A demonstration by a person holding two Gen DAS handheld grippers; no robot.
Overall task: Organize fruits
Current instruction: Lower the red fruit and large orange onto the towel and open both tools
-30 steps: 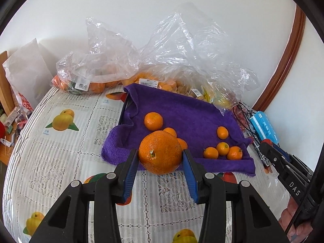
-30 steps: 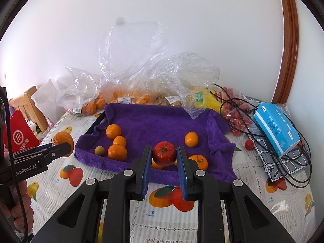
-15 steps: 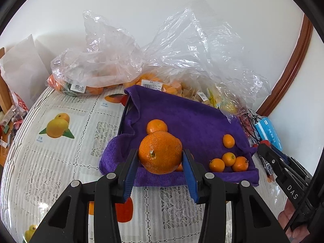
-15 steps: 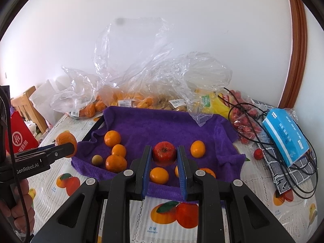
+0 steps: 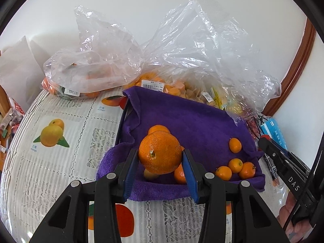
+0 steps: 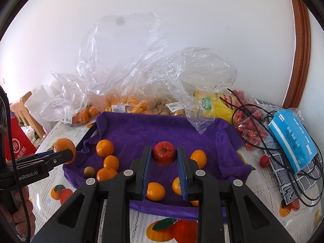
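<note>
Both grippers advancing over purple towel (image 5: pixel 202 125); clutched orange (image 5: pixel 160 155) and apple (image 6: pixel 164 155) now overlapping it mid-frame.

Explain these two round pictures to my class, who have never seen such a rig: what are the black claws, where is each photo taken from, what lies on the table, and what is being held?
There is no robot: a person holds a two-finger claw in each hand, each with a fisheye camera looking along its fingers. In the left claw's view, the left gripper is shut on a large orange. In the right claw's view, the right gripper is shut on a small red apple. Below lies a purple towel over a tray, with small oranges on it. Behind are plastic bags of fruit; to the right a blue box and black cables, all on a fruit-print tablecloth.
</note>
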